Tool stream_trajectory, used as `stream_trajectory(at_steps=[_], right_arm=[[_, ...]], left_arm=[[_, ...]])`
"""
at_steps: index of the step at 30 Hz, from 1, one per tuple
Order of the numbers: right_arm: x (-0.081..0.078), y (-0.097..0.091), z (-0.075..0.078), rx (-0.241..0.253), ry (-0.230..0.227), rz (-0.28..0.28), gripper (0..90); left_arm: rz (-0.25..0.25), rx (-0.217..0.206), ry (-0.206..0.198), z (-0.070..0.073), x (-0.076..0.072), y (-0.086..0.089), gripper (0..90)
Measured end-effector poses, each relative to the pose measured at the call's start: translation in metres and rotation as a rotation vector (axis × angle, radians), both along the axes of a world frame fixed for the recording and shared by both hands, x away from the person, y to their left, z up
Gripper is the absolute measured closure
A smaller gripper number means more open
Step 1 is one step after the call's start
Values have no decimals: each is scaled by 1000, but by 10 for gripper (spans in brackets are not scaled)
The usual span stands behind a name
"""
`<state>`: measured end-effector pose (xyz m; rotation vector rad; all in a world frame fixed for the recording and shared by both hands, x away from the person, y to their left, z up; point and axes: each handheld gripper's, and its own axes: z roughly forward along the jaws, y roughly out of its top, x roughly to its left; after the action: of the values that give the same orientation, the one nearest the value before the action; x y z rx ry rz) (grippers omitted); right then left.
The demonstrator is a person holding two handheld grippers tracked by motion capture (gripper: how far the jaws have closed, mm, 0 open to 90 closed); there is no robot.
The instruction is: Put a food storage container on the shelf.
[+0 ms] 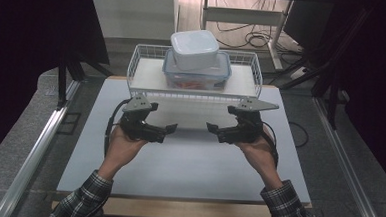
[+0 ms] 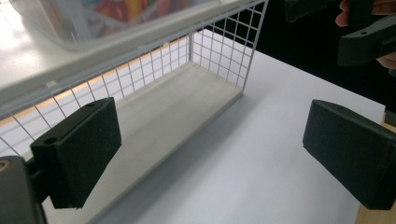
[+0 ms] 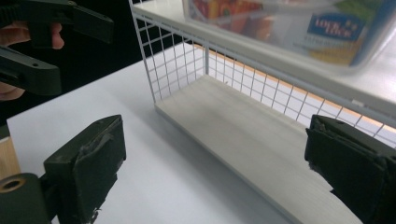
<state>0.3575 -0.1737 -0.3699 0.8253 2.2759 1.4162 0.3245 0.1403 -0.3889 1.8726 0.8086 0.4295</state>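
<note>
A white wire rack [image 1: 134, 70] stands at the back of the white board [image 1: 188, 163]. On its upper shelf sits a clear box with a blue-rimmed lid [image 1: 196, 77] holding colourful items, and a white square container [image 1: 194, 48] is stacked on top. The rack's lower shelf [image 2: 177, 107] [image 3: 243, 126] is bare. My left gripper [image 1: 171, 128] [image 2: 212, 154] and right gripper [image 1: 211, 127] [image 3: 217, 170] hover just in front of the rack, tips turned toward each other. Both are open with nothing between the pads. The clear box [image 2: 93, 18] [image 3: 299, 23] shows above in both gripper views.
A wooden strip [image 1: 185, 209] runs along the board's near edge. Metal rails [image 1: 38, 150] flank the table on both sides. Cables and a desk frame [image 1: 249, 39] lie on the floor behind the rack. Dark curtains hang at left and right.
</note>
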Motion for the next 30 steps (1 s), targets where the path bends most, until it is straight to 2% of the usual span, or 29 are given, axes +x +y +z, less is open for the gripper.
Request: stream_trajectory(at_steps=[9, 13, 15, 21, 30], right_arm=[[-4, -8, -16, -7, 17, -7, 32], [-7, -11, -22, -15, 15, -11, 26], [-8, -13, -25, -11, 16, -15, 25], [-10, -20, -34, -4, 14, -51, 13], [-16, -23, -46, -15, 38, -27, 10]], left_arm=[[19, 15, 11, -20, -8, 4, 43], [28, -2, 19, -29, -12, 7, 44], [27, 12, 31, -33, -13, 7, 45], [33, 30, 39, -41, -18, 7, 45], [30, 44, 50, -50, -23, 7, 45]])
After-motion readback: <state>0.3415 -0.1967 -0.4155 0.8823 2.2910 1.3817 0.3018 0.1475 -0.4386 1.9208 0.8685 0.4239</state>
